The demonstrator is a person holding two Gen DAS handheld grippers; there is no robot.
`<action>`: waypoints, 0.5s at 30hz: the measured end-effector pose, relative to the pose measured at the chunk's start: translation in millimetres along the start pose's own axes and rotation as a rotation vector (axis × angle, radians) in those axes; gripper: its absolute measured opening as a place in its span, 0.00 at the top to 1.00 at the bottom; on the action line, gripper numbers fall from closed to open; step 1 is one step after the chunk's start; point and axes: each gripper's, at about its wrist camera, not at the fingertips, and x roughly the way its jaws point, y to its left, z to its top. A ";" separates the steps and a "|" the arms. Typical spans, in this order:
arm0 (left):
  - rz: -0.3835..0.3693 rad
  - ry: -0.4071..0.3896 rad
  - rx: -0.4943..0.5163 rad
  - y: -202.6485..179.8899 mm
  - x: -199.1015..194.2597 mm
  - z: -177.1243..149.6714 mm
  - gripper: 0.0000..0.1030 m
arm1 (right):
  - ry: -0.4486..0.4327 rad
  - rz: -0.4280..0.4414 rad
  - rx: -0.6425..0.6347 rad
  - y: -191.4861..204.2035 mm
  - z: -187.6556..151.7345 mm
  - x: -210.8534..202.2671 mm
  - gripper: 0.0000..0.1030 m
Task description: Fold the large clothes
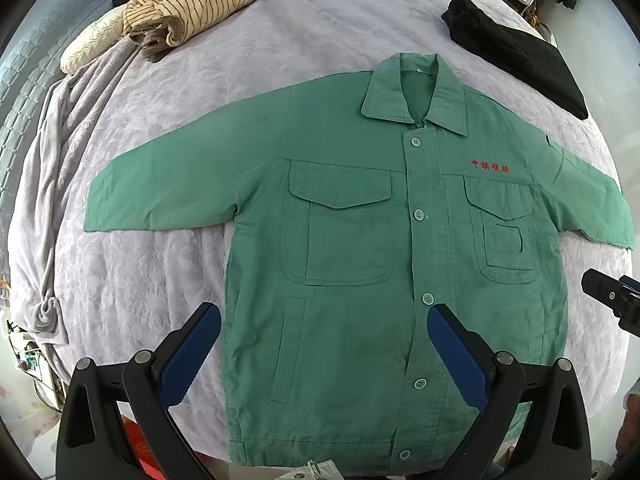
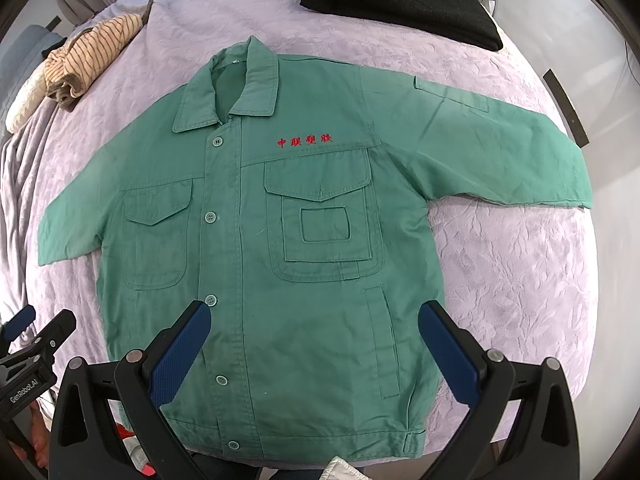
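Green work jacket (image 1: 360, 260) spread flat, buttoned and face-up on the lavender bed (image 1: 200, 80), sleeves outstretched; left gripper (image 1: 324, 316) and right gripper (image 2: 314, 312) above its hem, jaws apart and empty; striped garment (image 1: 192, 8) and black garment (image 1: 516, 52) beyond its collar.

Your jacket (image 1: 360, 260) lies flat on the bed (image 1: 280, 40), front up, collar away from you, sleeves spread to both sides. Behind it to your left sits a bundled striped garment (image 1: 192, 8), behind to your right a folded dark garment (image 1: 516, 52), both apart from the jacket
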 end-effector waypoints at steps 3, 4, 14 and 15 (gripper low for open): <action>0.005 -0.001 0.001 -0.9 0.0 -0.5 0.00 | -0.001 0.000 0.000 0.1 -0.3 -0.1 0.00; 0.008 -0.001 0.002 -1.1 0.0 -0.8 0.00 | -0.003 0.001 0.000 0.0 -0.2 -0.4 0.00; 0.011 0.001 0.002 -6.0 0.2 0.1 0.00 | 0.000 0.004 -0.001 1.6 -1.6 1.3 0.00; 0.010 0.001 0.003 -6.1 0.2 0.2 0.00 | 0.001 0.004 -0.001 1.8 -1.7 1.3 0.00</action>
